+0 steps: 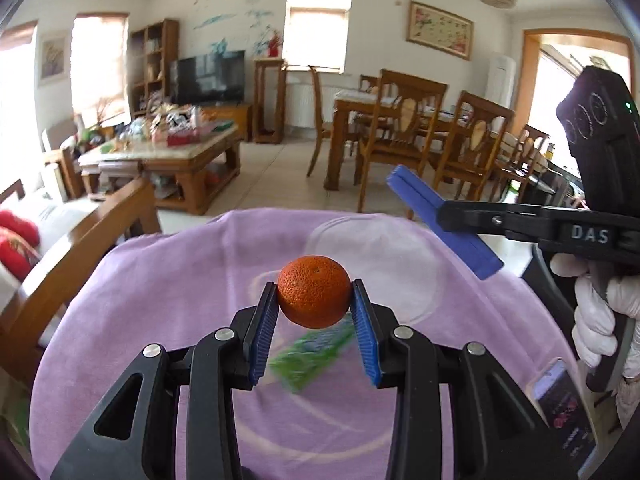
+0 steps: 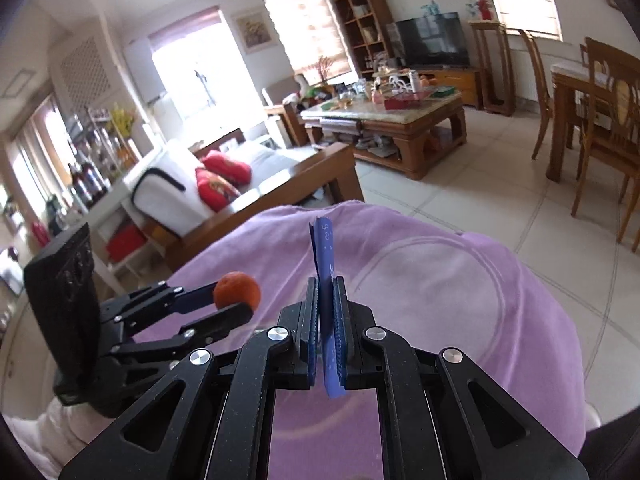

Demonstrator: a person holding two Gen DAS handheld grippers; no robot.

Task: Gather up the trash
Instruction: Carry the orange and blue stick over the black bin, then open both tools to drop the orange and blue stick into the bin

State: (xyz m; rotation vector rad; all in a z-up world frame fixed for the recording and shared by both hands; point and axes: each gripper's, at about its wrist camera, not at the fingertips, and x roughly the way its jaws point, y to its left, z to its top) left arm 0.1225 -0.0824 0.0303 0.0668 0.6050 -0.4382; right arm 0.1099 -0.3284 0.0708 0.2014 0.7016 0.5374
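My left gripper (image 1: 314,294) is shut on a small orange (image 1: 312,300), held a little above the purple cloth (image 1: 160,300) that covers the round table. Under the orange a green wrapper (image 1: 308,360) lies blurred on the cloth. My right gripper (image 2: 326,284) is shut on a thin blue packet (image 2: 322,248) that stands on edge between its pads. From the left wrist view the right gripper (image 1: 444,216) hangs at the right with the blue packet (image 1: 416,196) sticking out both ways, a white-gloved hand (image 1: 600,312) behind it. The right wrist view has the left gripper (image 2: 236,300) and orange (image 2: 237,286) at the left.
A phone (image 1: 564,408) lies at the cloth's near right edge. A clear round plate (image 2: 432,280) rests on the cloth. Beyond the table are a sofa with red cushions (image 2: 216,188), a cluttered coffee table (image 2: 400,120) and wooden dining chairs (image 1: 400,128).
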